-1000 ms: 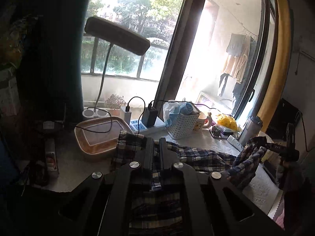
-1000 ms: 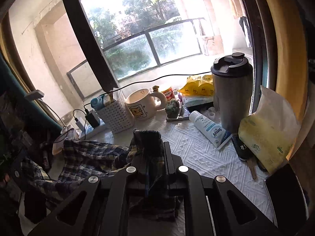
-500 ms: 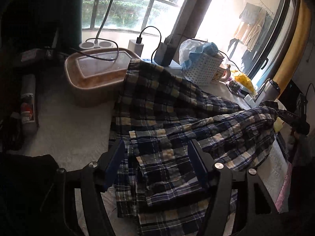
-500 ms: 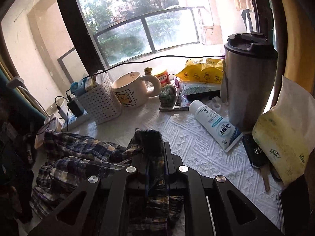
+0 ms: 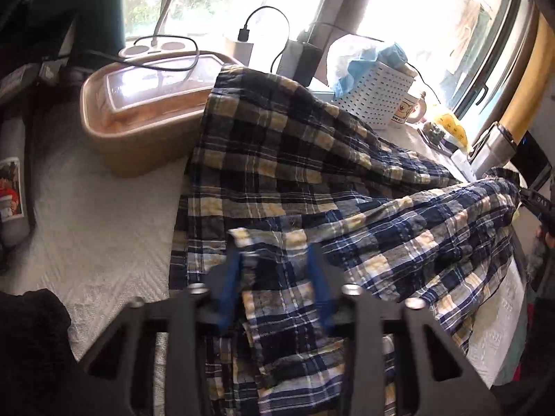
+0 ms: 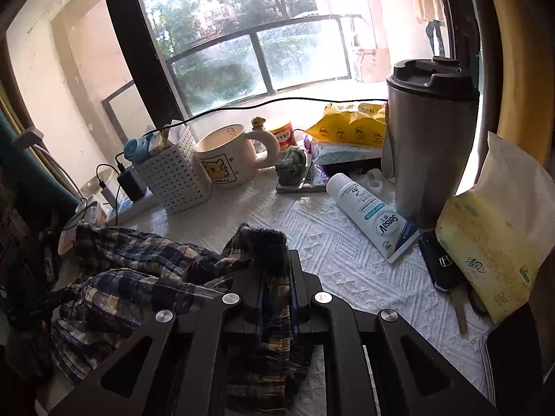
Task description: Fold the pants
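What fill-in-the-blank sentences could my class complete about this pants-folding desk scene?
1. The pants have a ____ pattern.
2. The right tool is shut on the ____.
3. The cream mug stands beside a white ____.
4. The white tube lies beside the steel ____.

Missing words: plaid; pants; basket; tumbler

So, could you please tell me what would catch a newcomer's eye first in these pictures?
The rumpled blue-and-yellow plaid pants sprawl across the white textured tablecloth, one end pinched in the right gripper. The left gripper is closing around a fold. At the right stands a tall steel tumbler with a black lid.
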`<state>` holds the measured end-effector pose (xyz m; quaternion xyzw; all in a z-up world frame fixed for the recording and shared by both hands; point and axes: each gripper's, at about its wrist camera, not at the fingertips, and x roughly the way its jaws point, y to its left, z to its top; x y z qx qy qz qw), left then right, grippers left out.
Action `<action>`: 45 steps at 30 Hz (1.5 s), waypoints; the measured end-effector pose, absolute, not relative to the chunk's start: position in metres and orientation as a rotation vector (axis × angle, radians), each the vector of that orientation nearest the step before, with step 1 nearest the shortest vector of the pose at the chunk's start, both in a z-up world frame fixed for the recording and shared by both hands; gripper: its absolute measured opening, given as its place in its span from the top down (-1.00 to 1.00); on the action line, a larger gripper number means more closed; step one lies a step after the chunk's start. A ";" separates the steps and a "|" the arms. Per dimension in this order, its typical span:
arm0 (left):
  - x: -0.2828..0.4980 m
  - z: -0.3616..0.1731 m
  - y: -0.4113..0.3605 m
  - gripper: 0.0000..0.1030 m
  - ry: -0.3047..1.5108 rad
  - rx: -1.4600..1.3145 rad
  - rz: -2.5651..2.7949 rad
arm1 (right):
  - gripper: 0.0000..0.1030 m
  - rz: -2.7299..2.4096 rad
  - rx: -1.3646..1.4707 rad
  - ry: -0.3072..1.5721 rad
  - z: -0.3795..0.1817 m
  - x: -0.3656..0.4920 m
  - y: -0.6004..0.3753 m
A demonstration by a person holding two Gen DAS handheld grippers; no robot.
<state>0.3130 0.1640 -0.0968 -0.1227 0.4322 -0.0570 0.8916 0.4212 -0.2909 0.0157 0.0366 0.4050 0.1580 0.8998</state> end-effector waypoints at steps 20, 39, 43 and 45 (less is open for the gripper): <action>0.360 0.010 0.191 1.00 0.566 -0.184 -0.075 | 0.78 0.355 0.060 0.827 0.022 0.452 -0.272; 0.352 -0.004 0.221 -0.77 0.625 -0.180 0.037 | -0.91 0.329 0.006 0.842 0.016 0.472 -0.268; 0.321 -0.009 0.212 -0.77 0.652 -0.198 0.021 | -0.89 0.372 0.079 0.885 0.008 0.440 -0.284; 0.310 -0.021 0.206 -0.77 0.680 -0.214 0.007 | -0.78 0.406 0.104 0.908 0.002 0.424 -0.286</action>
